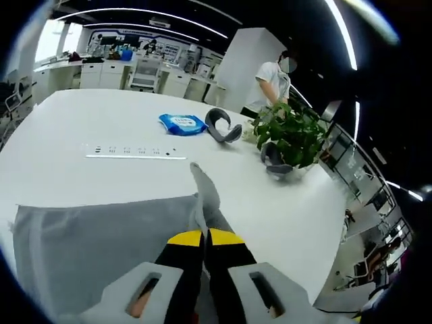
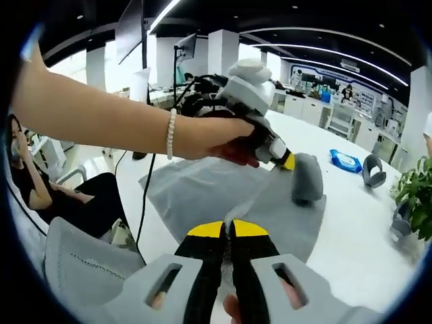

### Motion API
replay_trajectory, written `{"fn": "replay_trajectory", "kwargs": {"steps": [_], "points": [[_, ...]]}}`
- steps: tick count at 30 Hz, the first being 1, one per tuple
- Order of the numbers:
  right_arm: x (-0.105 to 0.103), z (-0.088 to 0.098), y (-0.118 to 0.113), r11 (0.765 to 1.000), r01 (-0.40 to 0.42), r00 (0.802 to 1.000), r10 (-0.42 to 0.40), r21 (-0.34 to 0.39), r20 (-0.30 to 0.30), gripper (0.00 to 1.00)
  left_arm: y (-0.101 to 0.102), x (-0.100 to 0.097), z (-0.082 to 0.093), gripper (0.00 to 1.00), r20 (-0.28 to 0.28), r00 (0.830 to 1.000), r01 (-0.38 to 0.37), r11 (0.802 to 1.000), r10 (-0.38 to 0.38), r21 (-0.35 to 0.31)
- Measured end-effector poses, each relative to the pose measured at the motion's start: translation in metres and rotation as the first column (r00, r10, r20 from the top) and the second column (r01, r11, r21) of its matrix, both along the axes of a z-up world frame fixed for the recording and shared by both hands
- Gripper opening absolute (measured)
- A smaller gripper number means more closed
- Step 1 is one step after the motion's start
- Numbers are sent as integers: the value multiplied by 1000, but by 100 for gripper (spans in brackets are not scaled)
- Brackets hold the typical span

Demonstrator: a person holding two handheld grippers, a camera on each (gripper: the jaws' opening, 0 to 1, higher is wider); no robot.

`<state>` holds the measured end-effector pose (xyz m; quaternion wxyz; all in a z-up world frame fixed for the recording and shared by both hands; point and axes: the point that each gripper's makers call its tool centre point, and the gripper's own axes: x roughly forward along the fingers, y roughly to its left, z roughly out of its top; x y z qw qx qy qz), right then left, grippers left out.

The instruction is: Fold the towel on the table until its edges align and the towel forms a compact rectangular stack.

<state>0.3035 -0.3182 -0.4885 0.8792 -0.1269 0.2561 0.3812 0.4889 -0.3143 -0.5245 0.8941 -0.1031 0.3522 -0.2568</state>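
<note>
Left gripper view, table [image 1: 81,115]: a wide white table carries everything; the grey towel [image 1: 88,243] lies on its near part, right under the camera.
Towel, lie: in the right gripper view the towel [image 2: 202,192] spreads from the near table edge away toward the middle, its long axis running roughly from the right gripper out to the left one.
Towel, lifted part: a corner stands up in a twisted peak just ahead of the left gripper [image 1: 204,237], which grips the cloth at its base.
Left fingers: pressed together with grey cloth between them, so they hold the towel near its far edge.
Right fingers: the right gripper [image 2: 227,229] has its yellow tips closed together over the near edge of the towel; cloth appears pinched there, though the pinch itself is hard to see.
Deciding relation: the two grips sit at opposite ends of the cloth, left far and right near, so a fold would probably mean bringing one held edge over to the other.
Other things: a white power strip [image 1: 135,152], a blue wipes packet [image 1: 182,124] and a potted plant [image 1: 293,131] lie well beyond the towel.
</note>
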Motion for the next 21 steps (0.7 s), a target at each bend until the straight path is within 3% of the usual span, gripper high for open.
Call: {"fn": "replay_trajectory", "kwargs": {"steps": [11,18,21], "points": [[1,2,48,998,-54,998,55,-22,27,1,37,3,7,2,21,999,-30,999,30,-23],[4,6,72,996,-85,996,86,-36,38,1,62,5,2,2,40,999,-27,1000,27,3],[4,7,80,995,-95,994,97,-42,43,1,74,8,1,2,23,998,-59,998,60,-30]]}}
